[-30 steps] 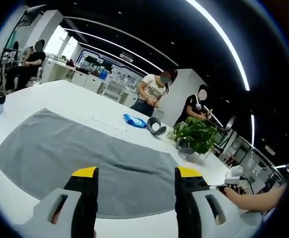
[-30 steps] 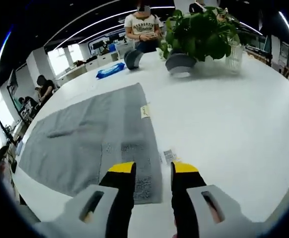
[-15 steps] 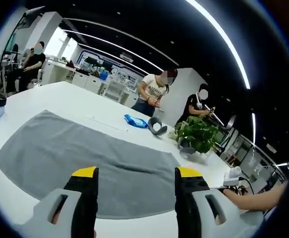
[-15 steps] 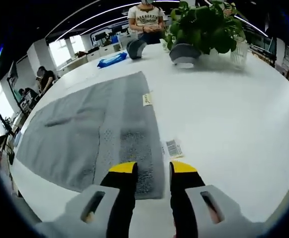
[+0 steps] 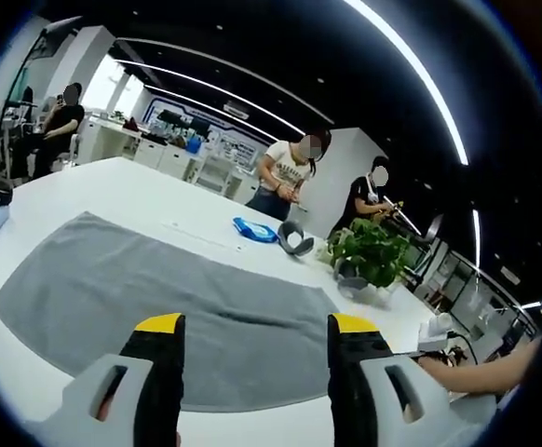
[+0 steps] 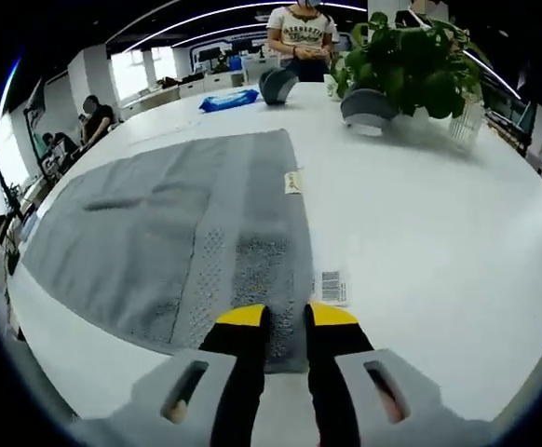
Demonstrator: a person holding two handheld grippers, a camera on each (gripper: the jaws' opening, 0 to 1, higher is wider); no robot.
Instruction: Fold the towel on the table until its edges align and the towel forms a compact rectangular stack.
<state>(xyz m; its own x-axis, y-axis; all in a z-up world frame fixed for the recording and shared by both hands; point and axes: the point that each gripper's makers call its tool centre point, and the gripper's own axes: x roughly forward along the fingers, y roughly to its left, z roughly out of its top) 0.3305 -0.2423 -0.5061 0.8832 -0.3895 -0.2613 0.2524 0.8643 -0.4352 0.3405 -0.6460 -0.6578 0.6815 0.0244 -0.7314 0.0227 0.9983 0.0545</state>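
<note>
A grey towel lies spread flat on the white table. My left gripper hovers open above the towel's near long edge, with nothing between its yellow-tipped fingers. In the right gripper view the towel runs away to the left, a small tag on its right edge. My right gripper sits low at the towel's near right corner. Its jaws stand narrowed to a slim gap with towel cloth showing between them.
A potted plant and a glass vase stand at the far right. A blue packet and a grey curved object lie beyond the towel. A barcode label lies beside the corner. People stand at the far edge.
The right gripper has dropped closer to the towel's near right corner and its jaws have narrowed a good deal. The left gripper has held open and hardly moved.
</note>
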